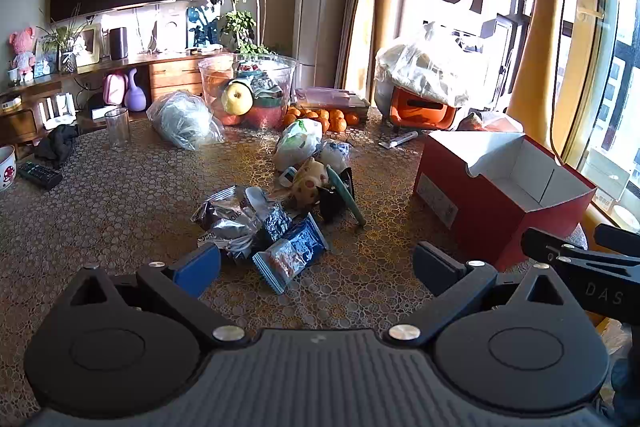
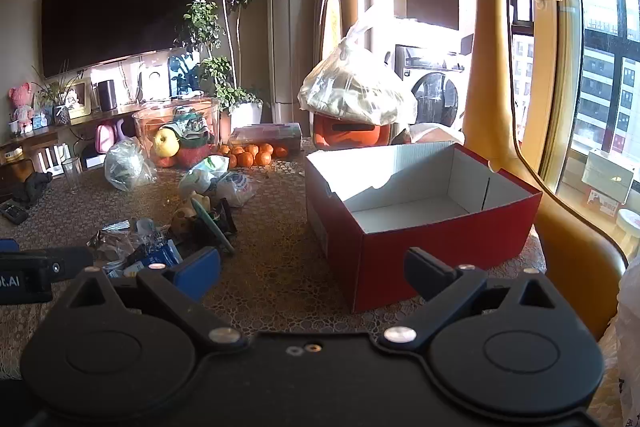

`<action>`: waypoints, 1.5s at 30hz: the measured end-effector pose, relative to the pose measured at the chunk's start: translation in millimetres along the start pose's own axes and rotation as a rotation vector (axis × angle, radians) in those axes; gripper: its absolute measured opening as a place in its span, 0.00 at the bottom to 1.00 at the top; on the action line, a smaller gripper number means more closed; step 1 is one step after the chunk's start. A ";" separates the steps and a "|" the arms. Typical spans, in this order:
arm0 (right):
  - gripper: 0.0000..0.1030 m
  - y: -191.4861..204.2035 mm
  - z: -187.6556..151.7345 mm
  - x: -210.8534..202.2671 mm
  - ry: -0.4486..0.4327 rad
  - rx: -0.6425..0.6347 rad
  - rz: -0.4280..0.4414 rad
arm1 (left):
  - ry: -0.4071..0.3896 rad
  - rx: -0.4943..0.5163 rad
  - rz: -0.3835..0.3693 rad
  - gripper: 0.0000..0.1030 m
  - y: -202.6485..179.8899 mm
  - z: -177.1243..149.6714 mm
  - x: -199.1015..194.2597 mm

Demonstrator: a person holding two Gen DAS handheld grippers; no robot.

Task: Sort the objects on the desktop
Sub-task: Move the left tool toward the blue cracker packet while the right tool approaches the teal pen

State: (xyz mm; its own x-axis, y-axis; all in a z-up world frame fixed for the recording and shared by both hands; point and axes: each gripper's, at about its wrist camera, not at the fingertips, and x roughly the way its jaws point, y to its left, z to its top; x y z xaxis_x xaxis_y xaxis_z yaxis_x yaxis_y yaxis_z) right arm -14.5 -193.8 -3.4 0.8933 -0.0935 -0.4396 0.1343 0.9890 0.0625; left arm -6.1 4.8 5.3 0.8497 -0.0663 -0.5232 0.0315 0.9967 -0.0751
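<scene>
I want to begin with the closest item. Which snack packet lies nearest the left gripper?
The blue packet, lying just ahead of the open left gripper; the silver packets lie farther back.

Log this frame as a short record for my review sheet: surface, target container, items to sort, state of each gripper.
surface: table under a patterned cover
container: red box, open, white inside, nothing seen in it
items to sort: pile of snack packets, small plush toy, plastic bags
other: clear bowl holding fruit, oranges beside it
left gripper: open, holds nothing, facing the pile
right gripper: open, holds nothing, near the box
</scene>
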 end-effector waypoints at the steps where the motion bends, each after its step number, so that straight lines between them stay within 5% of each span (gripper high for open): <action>1: 0.96 0.0 0.5 -0.6 -0.003 0.000 0.001 | -0.007 0.001 0.001 1.00 -0.3 0.1 -1.4; 12: 0.97 0.5 3.2 -5.2 -0.016 0.010 0.035 | -0.035 0.031 0.000 1.00 -7.3 -0.3 -6.1; 23: 0.94 7.8 10.1 10.9 -0.028 -0.038 0.168 | -0.074 0.072 0.029 1.00 -3.7 -3.9 2.7; 45: 0.81 30.4 14.8 120.3 0.094 -0.115 0.242 | 0.058 0.088 0.056 1.00 11.4 -18.2 97.1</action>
State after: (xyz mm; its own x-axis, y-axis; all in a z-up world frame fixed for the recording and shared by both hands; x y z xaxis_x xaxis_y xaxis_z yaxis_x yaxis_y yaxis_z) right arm 103.3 -176.7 -41.2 0.8490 0.1524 -0.5060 -0.1322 0.9883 0.0757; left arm 67.2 8.8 -61.8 0.8198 -0.0107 -0.5726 0.0332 0.9990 0.0288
